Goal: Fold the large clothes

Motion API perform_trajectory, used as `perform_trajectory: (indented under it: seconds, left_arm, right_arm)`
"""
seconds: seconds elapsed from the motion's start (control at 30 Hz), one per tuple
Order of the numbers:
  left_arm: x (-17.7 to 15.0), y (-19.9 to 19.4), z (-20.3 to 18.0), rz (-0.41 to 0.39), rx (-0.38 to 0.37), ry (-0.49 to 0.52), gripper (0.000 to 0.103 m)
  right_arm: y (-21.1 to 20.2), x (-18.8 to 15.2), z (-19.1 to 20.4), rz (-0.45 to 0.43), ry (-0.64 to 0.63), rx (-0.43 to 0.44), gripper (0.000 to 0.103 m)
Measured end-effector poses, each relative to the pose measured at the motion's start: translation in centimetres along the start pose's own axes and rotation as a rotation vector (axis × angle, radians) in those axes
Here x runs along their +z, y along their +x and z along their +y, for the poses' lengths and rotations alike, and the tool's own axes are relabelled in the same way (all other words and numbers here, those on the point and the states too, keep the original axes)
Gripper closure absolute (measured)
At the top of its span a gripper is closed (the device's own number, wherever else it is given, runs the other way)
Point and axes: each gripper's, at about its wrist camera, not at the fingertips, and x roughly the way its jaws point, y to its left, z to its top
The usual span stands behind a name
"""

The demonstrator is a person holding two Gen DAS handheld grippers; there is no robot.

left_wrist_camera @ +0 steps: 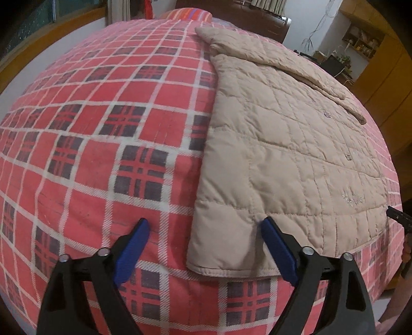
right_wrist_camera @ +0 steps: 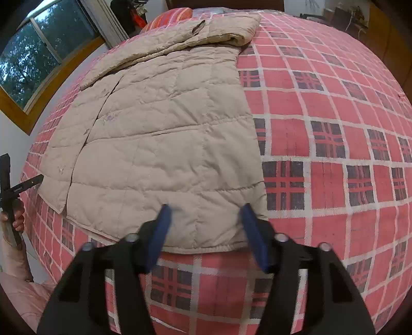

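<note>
The left gripper [left_wrist_camera: 204, 224] is spread wide, empty, straddling the hem corner of a beige quilted coat [left_wrist_camera: 283, 144]. The right gripper [right_wrist_camera: 206, 210] is likewise wide, empty, at the hem. The coat is laid flat toward twelve o'clock on a red plaid bedspread [right_wrist_camera: 334, 128].

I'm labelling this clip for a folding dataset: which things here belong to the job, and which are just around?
Part of the job:
- beige quilted coat, spread on the bed
- left gripper, open at the hem
- right gripper, open at the hem

Just around:
- red plaid bedspread
- striped pillow
- window
- wooden cabinet
</note>
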Motion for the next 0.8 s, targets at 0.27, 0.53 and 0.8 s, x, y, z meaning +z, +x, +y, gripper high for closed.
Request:
perform_trajectory:
  seconds: [0.27,0.53,0.8]
  left_arm:
    - [0.2,-0.7,-1.6,-0.019,-0.009,0.030,0.072]
    - [0.8,-3.6,-1.5,-0.111,-0.116,0.002,0.088]
    - [4.0,-6.4,-1.6,-0.213,-0.169,-0.011,0.091]
  right_arm:
    - [-0.6,-0.5,-0.2,0.001,0.001,0.084,0.103]
    - [-3.5,0.1,-1.1,-0.083,0.042,0.213,0.103]
    - [-7.5,3.3,-0.5,-0.191,-0.002,0.214,0.103]
